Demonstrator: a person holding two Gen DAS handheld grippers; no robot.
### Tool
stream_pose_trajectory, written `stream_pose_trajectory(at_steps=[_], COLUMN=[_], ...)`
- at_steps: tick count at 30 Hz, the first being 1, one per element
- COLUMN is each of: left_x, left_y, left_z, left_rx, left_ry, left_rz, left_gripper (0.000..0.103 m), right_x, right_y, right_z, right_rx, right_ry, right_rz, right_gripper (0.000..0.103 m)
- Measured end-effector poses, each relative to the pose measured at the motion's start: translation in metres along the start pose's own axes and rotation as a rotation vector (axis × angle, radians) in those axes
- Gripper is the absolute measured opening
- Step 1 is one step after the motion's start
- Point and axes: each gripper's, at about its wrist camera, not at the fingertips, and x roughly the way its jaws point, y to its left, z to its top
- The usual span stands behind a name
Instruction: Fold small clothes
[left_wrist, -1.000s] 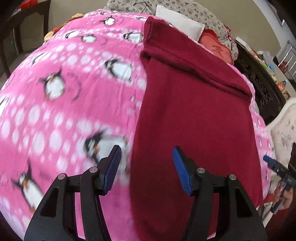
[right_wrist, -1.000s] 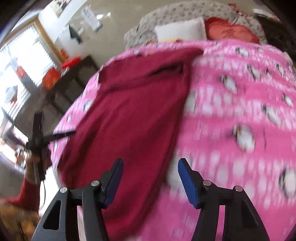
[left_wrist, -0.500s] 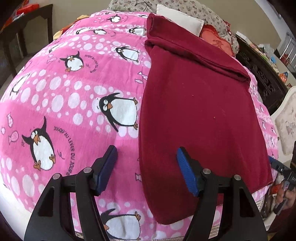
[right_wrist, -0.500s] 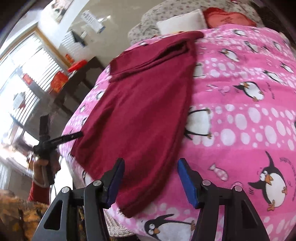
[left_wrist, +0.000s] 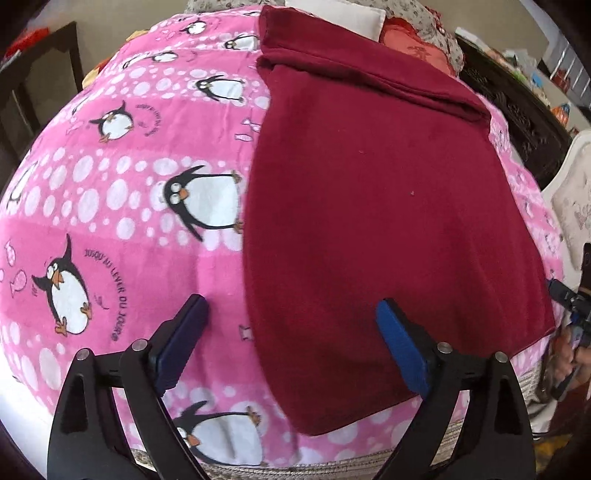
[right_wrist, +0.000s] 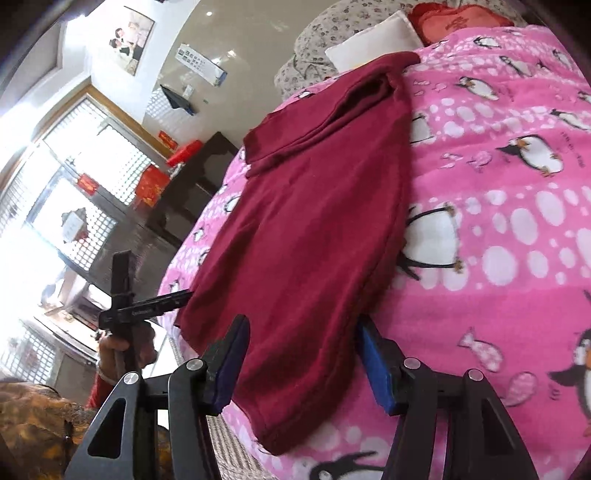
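Pink penguin blanket (left_wrist: 122, 229) fills both frames, with the maroon garment (left_wrist: 373, 206) lying right of centre. Left hand-held gripper (left_wrist: 291, 314) and right hand-held gripper (right_wrist: 301, 338) gape open at its lower-frame hem.

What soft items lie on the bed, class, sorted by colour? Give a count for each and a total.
Dark red garment: 1
Pink penguin blanket: 1
White pillow: 1
Red cushion: 1
Total: 4
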Motion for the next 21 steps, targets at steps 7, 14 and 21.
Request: stream_pose_trajectory(at_steps=[7,14,21], left_x=[-0.005,-0.008,-0.045], left_y=[-0.016,0.000,-0.005], left_z=[-0.004,0.004,0.036], left_rx=[0.045,-0.022,-0.008], left_ry=[-0.047,-0.002,-0.094], left_rz=[-0.034,-0.203,-0.275], left_gripper=[0.031,0.011,0.010], right_x=[0.004,-0.014,-0.026], right_y=[-0.008,-0.006,0.006], right_z=[0.002,0.013,0.058], right_rx=[0.013,0.050,0.032], right_ry=[0.007,-0.042,-0.146], right_rz=[0.040,0.159,0.271], right_gripper=[0.015,0.008,0.007])
